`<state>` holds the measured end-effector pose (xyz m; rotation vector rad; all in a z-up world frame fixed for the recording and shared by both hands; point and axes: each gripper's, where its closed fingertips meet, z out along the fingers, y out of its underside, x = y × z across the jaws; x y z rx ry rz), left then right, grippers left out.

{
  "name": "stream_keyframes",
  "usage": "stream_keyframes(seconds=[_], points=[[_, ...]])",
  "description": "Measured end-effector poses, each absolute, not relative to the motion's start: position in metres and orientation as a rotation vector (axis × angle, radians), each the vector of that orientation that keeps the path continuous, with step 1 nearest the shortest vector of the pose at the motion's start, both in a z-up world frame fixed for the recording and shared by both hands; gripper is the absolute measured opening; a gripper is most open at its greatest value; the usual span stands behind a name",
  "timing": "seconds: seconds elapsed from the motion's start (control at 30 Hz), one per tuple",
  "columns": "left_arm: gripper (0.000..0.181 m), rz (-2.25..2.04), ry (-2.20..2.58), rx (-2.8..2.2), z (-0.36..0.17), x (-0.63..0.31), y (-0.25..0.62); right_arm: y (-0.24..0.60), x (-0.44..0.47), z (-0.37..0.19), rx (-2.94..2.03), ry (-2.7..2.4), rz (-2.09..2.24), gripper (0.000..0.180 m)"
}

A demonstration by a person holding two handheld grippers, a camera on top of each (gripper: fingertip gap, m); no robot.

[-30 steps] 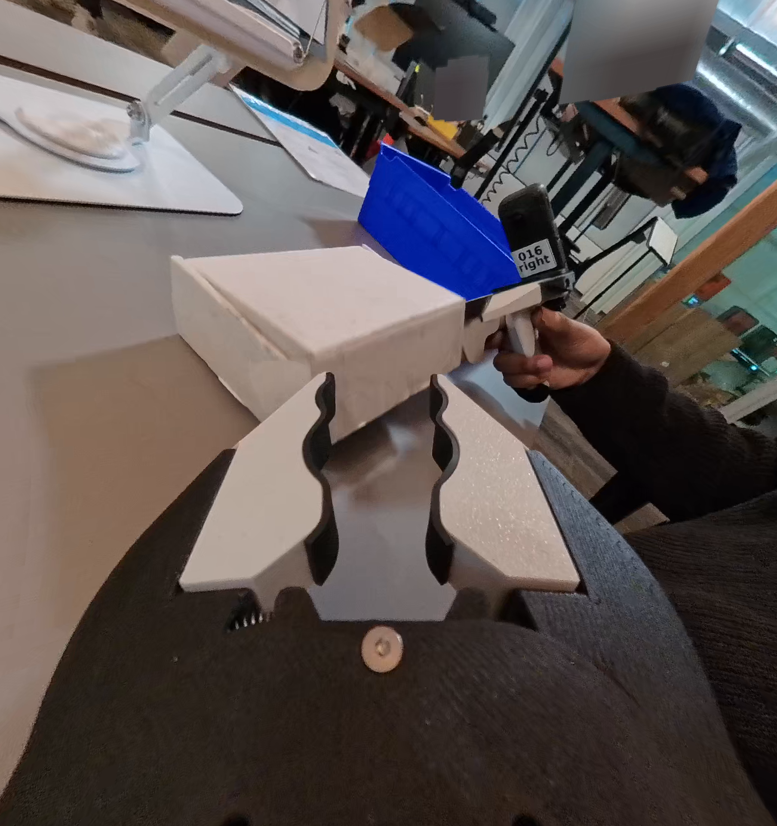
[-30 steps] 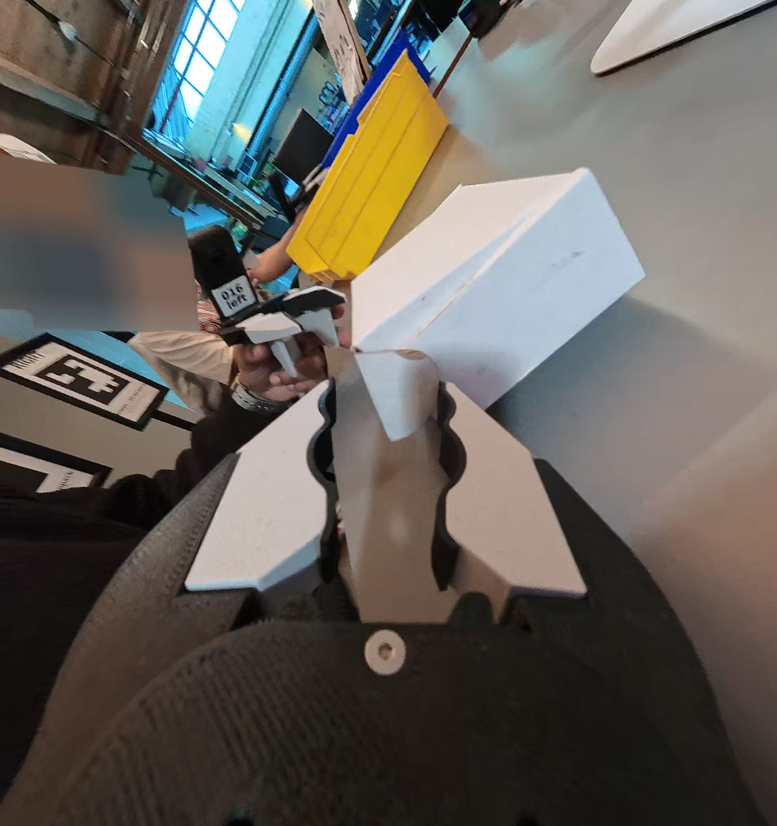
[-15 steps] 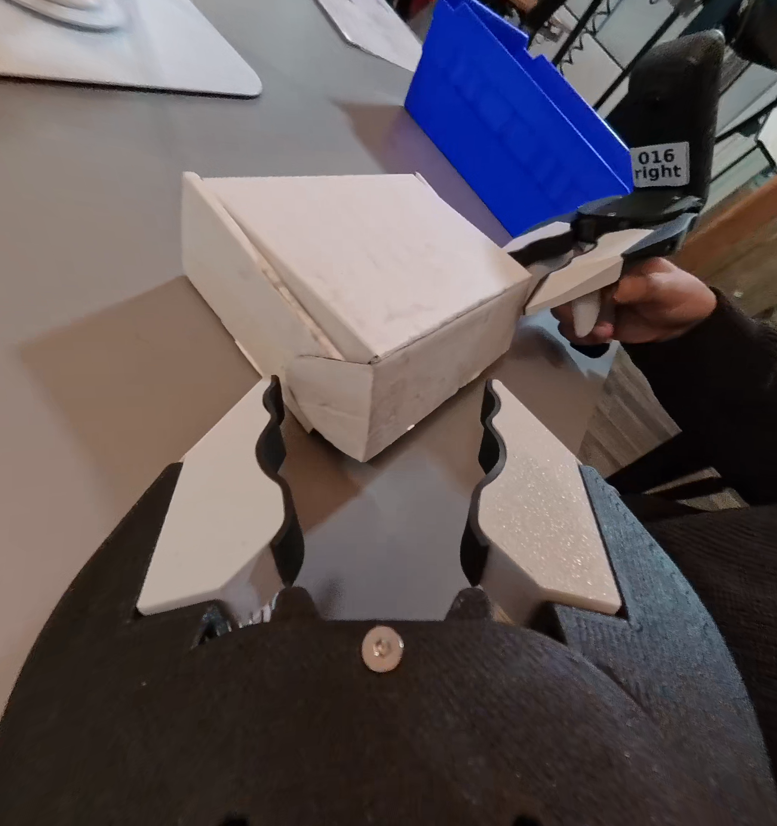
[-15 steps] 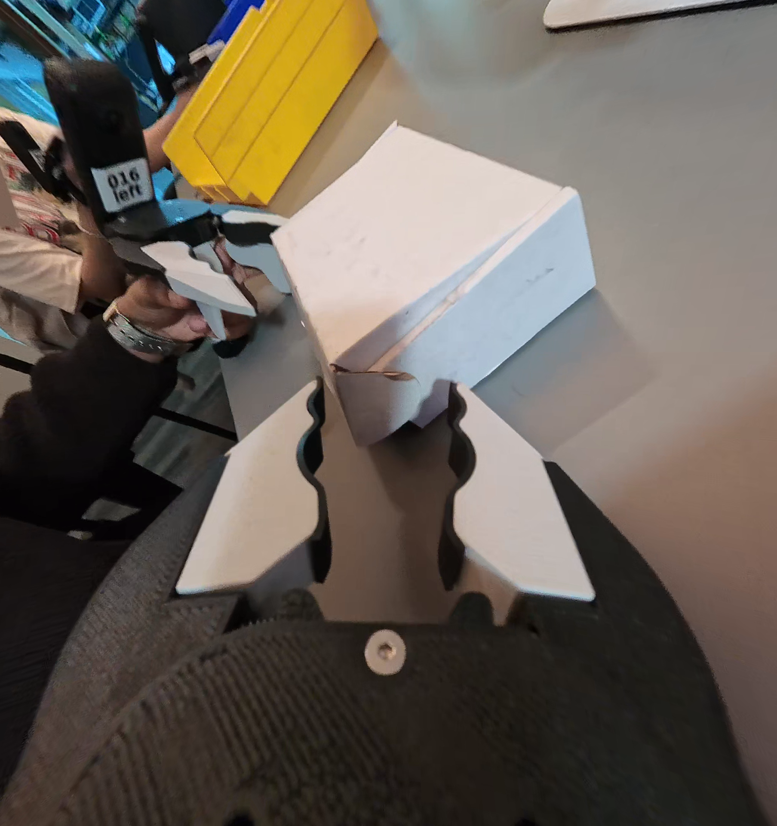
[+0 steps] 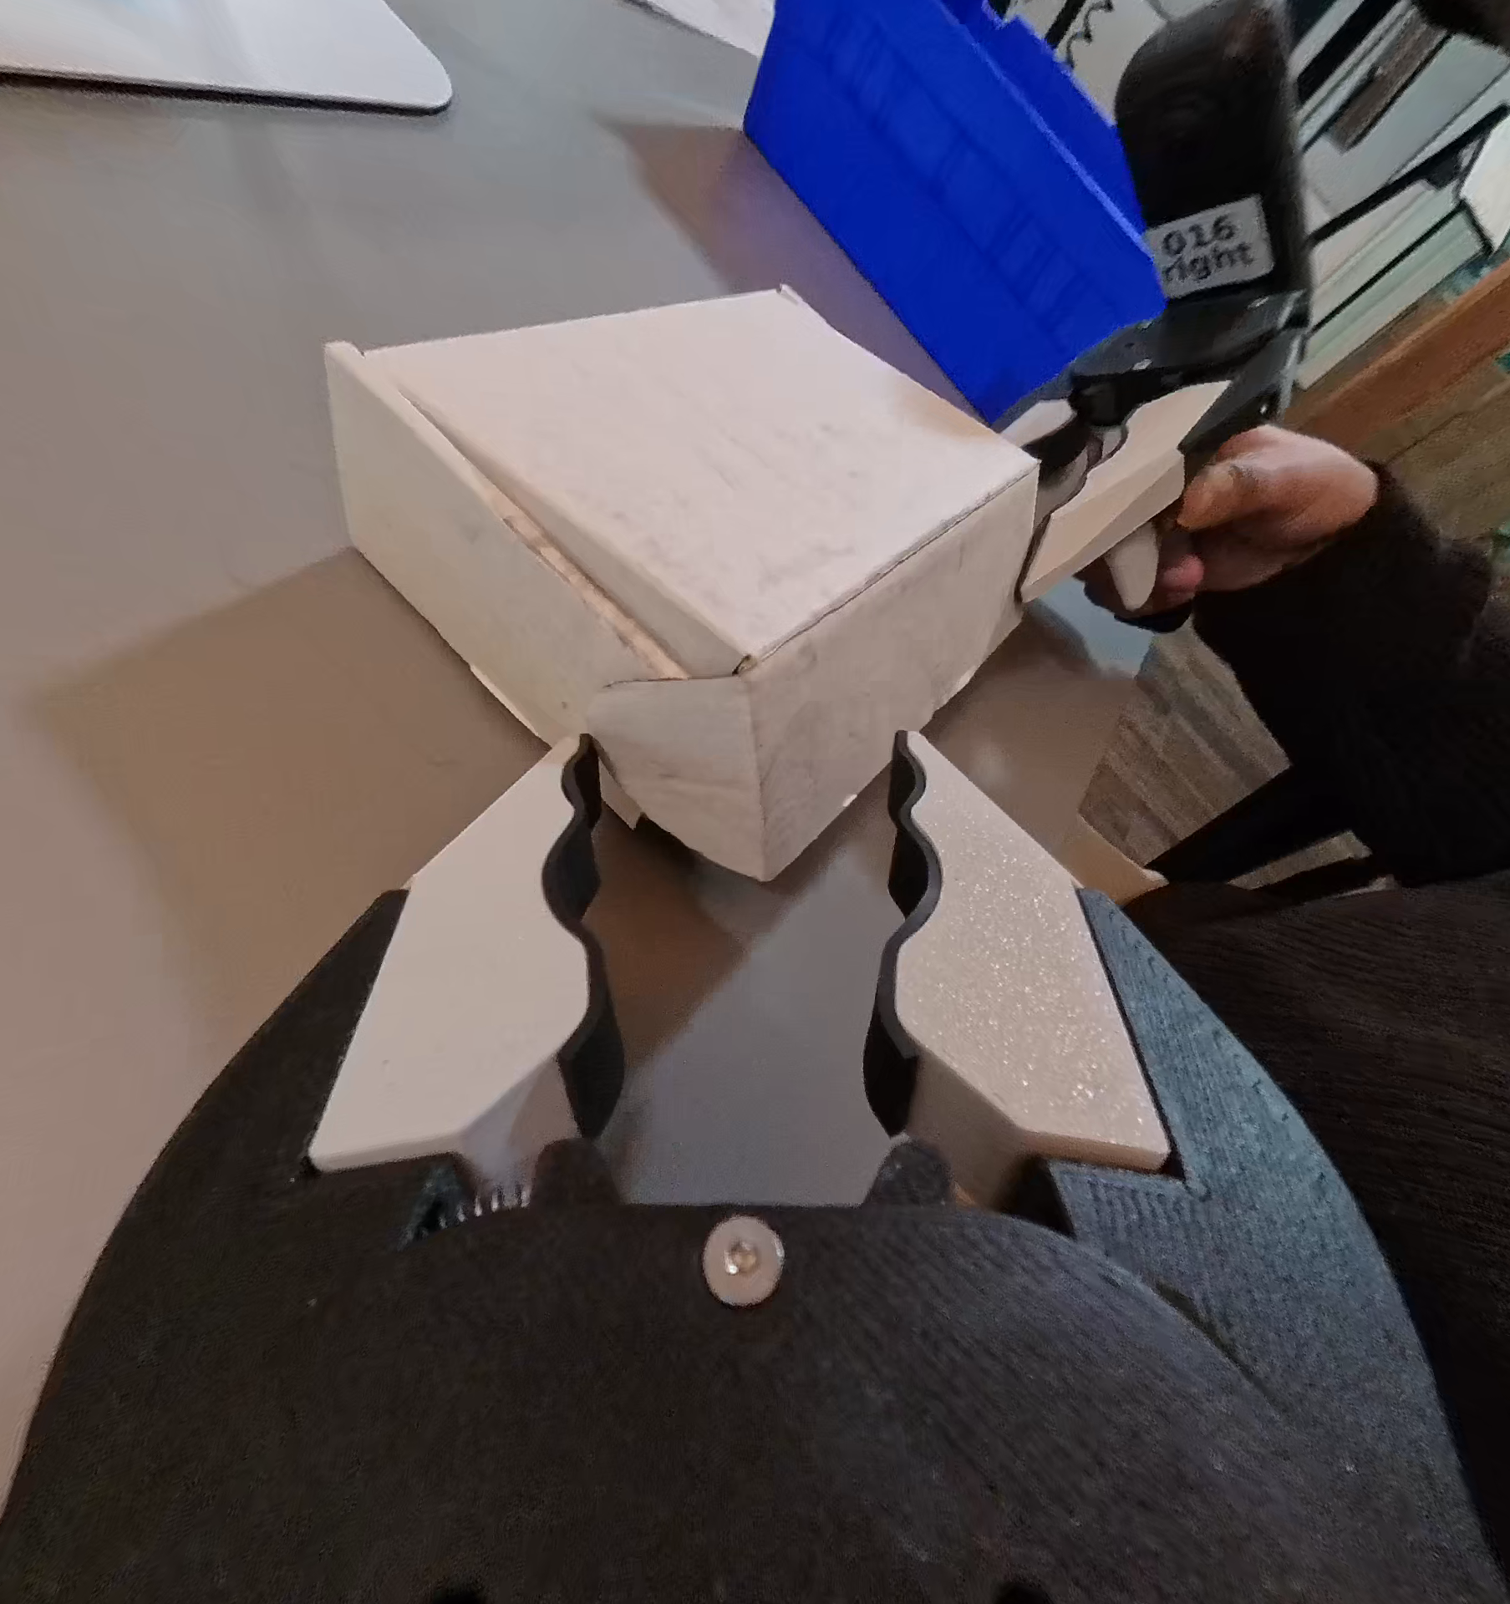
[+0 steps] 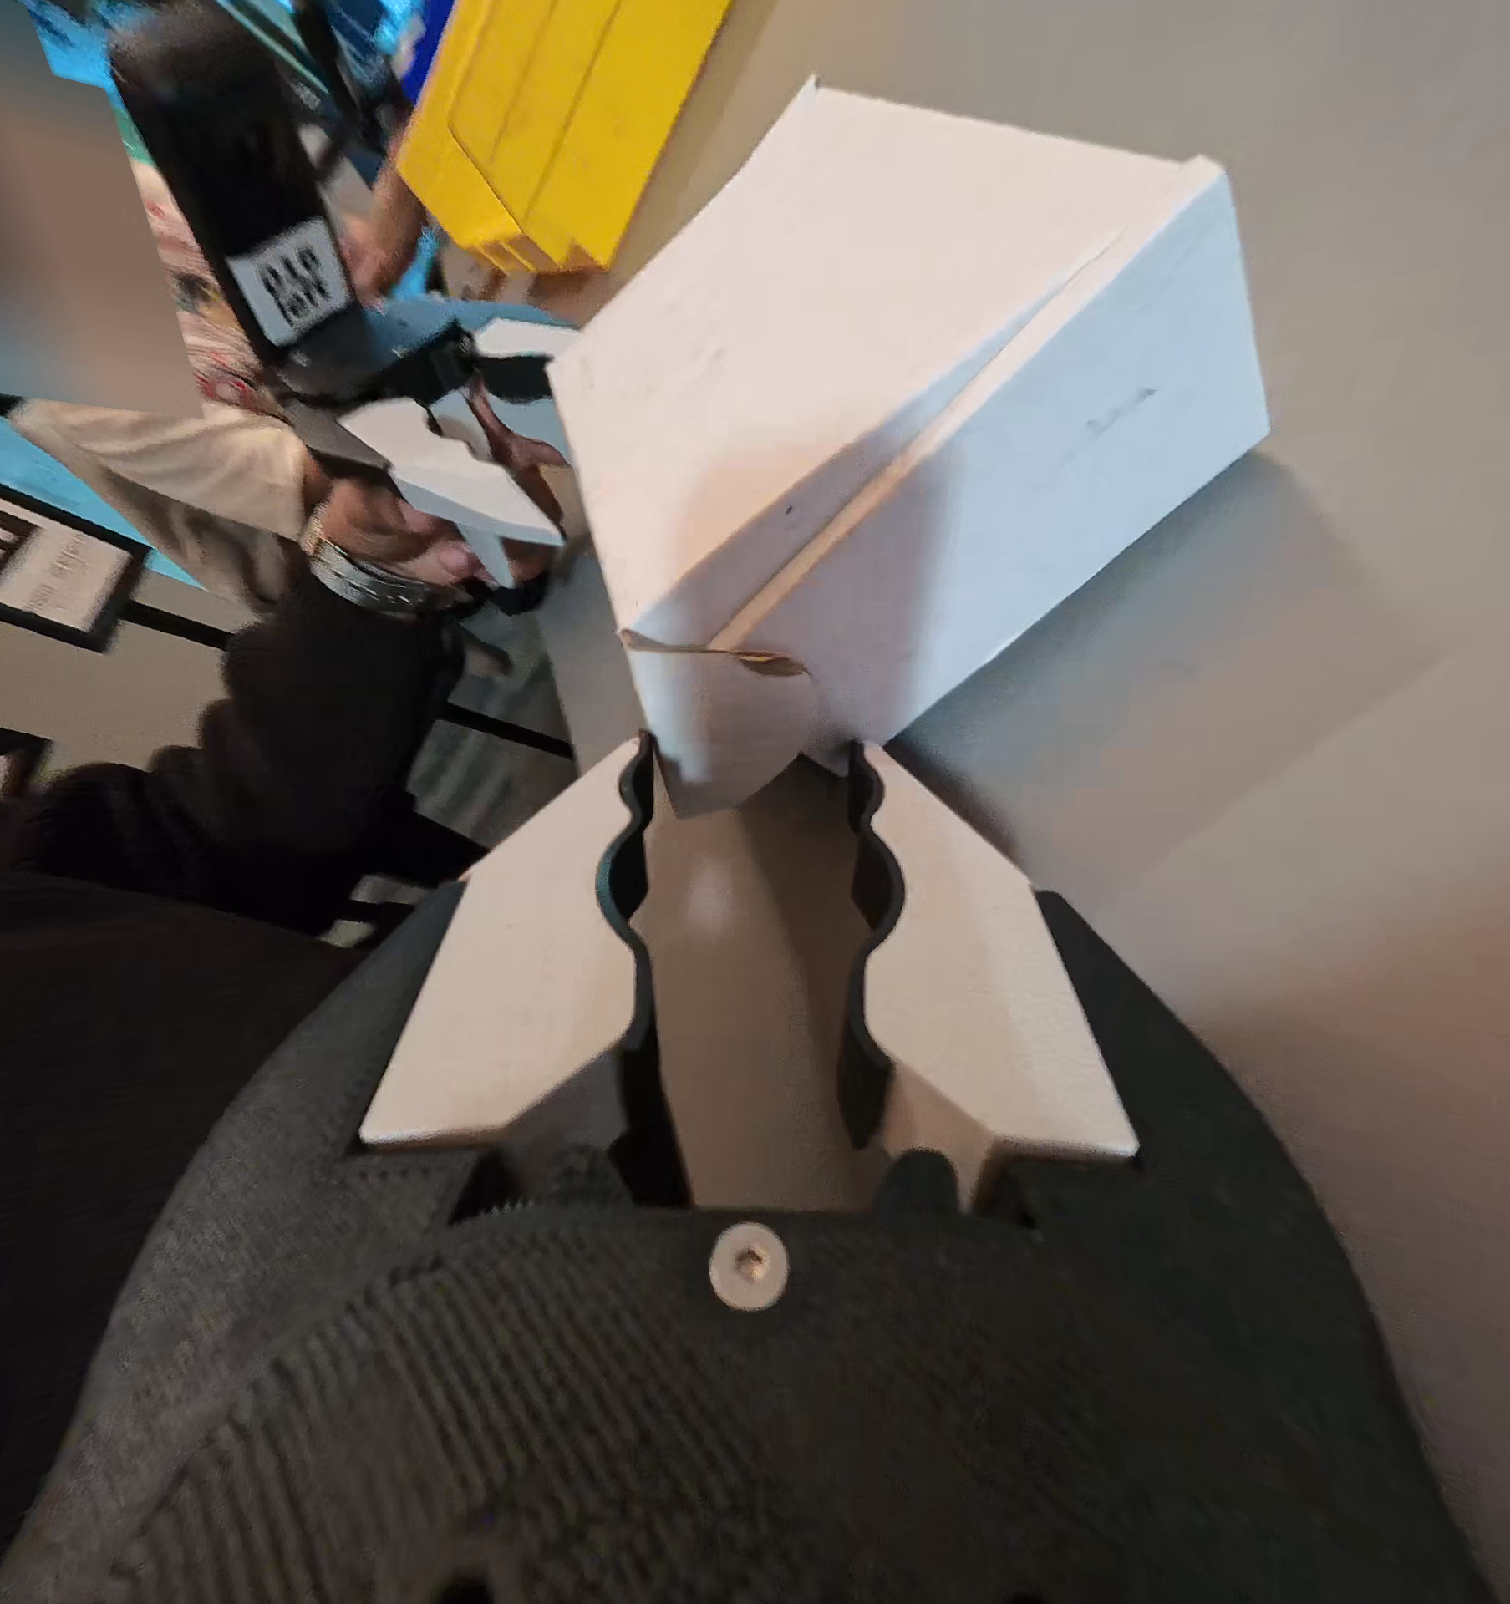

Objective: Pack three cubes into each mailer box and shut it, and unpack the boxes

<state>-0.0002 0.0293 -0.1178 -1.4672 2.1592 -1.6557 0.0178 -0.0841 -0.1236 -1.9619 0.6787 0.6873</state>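
Observation:
A shut white mailer box (image 5: pixel 690 486) lies on the grey table (image 5: pixel 169 391); it also shows in the right wrist view (image 6: pixel 864 347). My left gripper (image 5: pixel 742 746) is open, its fingertips on either side of the box's near corner, not clamped. My right gripper (image 6: pixel 749 751) is open to a narrower gap, with the box's folded side flap (image 6: pixel 725 738) between its fingertips. Each gripper shows in the other's view at the far end of the box: the right one (image 5: pixel 1038 508) and the left one (image 6: pixel 534 425). No cubes are in view.
A blue bin (image 5: pixel 933 200) stands behind the box to the right, and a yellow bin (image 6: pixel 551 113) beyond its other end. A flat white base plate (image 5: pixel 213 43) lies at the far left. The table edge (image 5: pixel 1081 694) runs close to the box's near side.
The box was tilted up with my left gripper closed narrowly on its end; it now lies flat. My left gripper has opened wide. My right gripper opened, then narrowed again at the flap.

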Motion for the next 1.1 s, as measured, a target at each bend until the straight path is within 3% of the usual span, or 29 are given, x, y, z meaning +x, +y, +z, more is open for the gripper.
stream_keyframes(seconds=[0.17,0.27,0.5,0.9,1.1], points=[[0.047,-1.912,2.005,-1.461,-0.084,-0.001,0.035,-0.089,0.019,-0.094,-1.781,0.726,0.835,0.039],[0.047,-2.007,1.947,-1.451,-0.073,-0.001,0.035,-0.091,0.021,-0.084,-1.745,0.719,0.826,0.037],[0.061,-1.883,1.978,-1.365,-0.077,0.0,0.03,-0.087,0.02,-0.087,-1.846,0.666,0.652,0.043],[0.059,-1.404,2.224,-1.235,-0.124,-0.002,0.015,-0.093,0.037,-0.127,-2.087,0.643,0.29,0.049],[0.053,-1.43,2.218,-1.208,-0.117,-0.004,0.012,-0.095,0.033,-0.13,-2.129,0.621,0.271,0.052]])
